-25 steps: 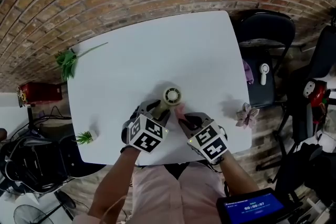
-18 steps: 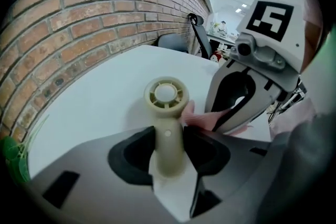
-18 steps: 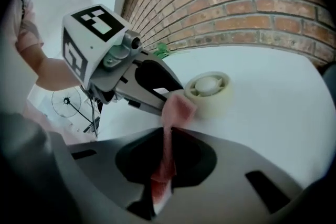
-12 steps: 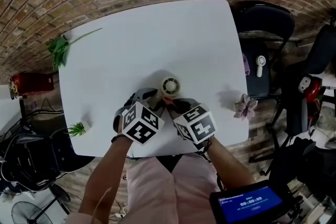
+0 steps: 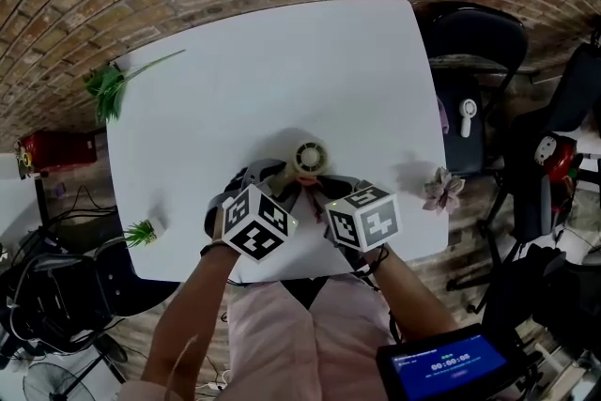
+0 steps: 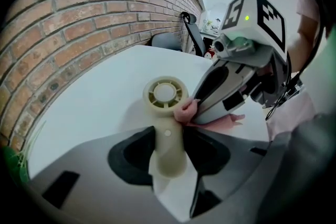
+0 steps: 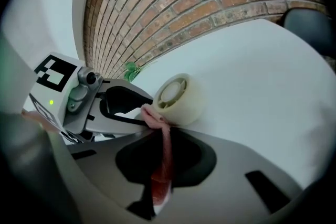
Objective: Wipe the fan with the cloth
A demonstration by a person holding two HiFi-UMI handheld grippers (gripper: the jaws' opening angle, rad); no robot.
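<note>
On the left, my left tool [image 6: 167,150] is clamped on the handle of the cream fan [image 6: 165,94], which sits near the front edge of the white surface [image 5: 282,70]. The pink cloth [image 7: 153,114] is bunched against the rim of the fan's round head. To the right, my right tool [image 7: 164,141] has its jaws closed tight on that cloth.
</note>
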